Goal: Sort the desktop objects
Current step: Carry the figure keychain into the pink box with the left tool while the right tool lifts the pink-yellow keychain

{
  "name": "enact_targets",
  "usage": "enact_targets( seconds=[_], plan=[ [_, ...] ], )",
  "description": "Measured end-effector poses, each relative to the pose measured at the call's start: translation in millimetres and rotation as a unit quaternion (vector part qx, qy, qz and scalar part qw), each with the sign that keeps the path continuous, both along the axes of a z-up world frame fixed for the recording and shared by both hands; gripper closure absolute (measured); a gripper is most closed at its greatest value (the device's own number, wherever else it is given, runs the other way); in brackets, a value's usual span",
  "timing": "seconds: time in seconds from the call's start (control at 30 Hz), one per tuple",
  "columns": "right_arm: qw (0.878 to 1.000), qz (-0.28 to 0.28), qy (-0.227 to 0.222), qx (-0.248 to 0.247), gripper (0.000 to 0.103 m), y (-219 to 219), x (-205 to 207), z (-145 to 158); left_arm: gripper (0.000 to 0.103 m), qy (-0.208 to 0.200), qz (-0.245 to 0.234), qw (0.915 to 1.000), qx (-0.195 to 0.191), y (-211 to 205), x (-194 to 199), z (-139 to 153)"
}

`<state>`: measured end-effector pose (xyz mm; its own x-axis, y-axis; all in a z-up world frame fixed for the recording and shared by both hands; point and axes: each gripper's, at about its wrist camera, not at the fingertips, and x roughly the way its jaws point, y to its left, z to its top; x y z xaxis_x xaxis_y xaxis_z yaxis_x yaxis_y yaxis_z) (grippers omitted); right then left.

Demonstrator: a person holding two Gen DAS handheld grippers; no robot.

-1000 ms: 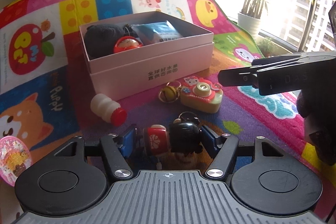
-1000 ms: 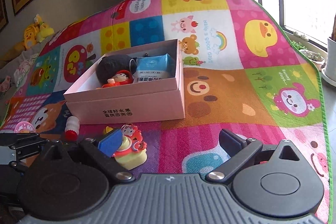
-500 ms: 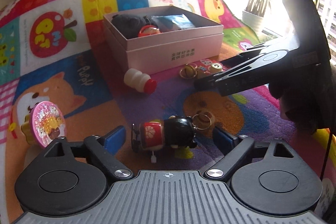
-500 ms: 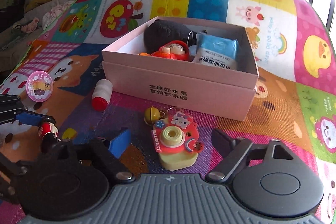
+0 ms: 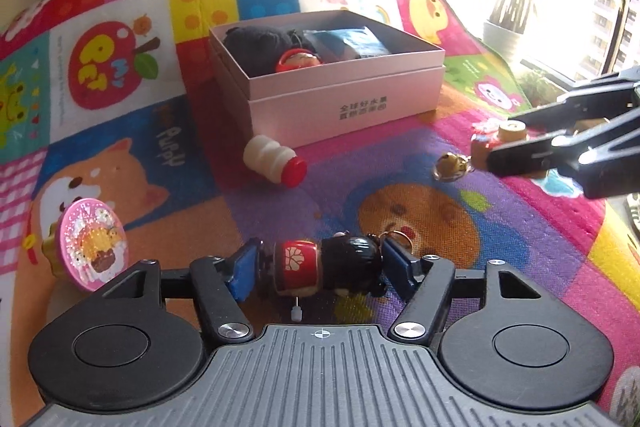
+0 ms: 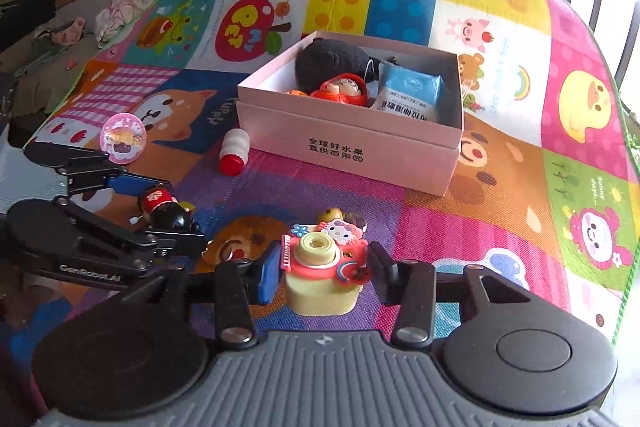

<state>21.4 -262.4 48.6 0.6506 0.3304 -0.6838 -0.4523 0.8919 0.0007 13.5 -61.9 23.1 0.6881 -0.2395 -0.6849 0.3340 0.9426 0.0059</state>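
A small wooden doll (image 5: 328, 267) with a black head and red body lies sideways between the blue pads of my left gripper (image 5: 320, 261). The jaws are closing, and both pads touch the doll's ends. From the right wrist view the same doll (image 6: 164, 207) sits in that gripper (image 6: 160, 211), low on the mat. My right gripper (image 6: 324, 271) is closing on a yellow and red toy camera (image 6: 320, 267), pads against its sides. An open pink box (image 5: 340, 107) stands behind, holding a black plush, a red doll and a blue packet.
A white bottle with a red cap (image 5: 274, 163) lies in front of the box. A pink round badge (image 5: 90, 247) stands at the left. A gold bell (image 5: 450, 163) hangs by the toy camera. Everything sits on a colourful play mat (image 6: 500, 187); a plant pot (image 5: 504, 39) stands far right.
My left gripper opened, leaving the doll lying on the mat, then closed on it again. My right gripper swung over the toy camera and narrowed around it.
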Motion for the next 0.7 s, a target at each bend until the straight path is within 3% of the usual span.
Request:
enact_targets(
  seconds=[0.1,0.23,0.47,0.7],
  plan=[
    [1.000,-0.005,-0.026,0.016,0.058,-5.4,-9.0,22.6,0.033,-0.012,-0.018,0.9997,0.007,-5.0,-9.0,9.0],
    [0.996,-0.013,-0.084,0.042,0.058,-15.0,-21.6,60.8,0.033,-0.062,-0.029,0.9976,0.005,-7.7,-17.2,41.9],
    [0.977,-0.031,-0.192,0.086,0.058,-37.9,-36.1,123.5,0.033,-0.154,-0.024,0.9876,0.016,-18.2,9.6,96.7],
    [0.970,-0.047,-0.216,0.104,0.058,-49.6,-24.7,132.7,0.033,-0.139,-0.005,0.9902,0.000,-30.4,85.2,85.0]
  ],
)
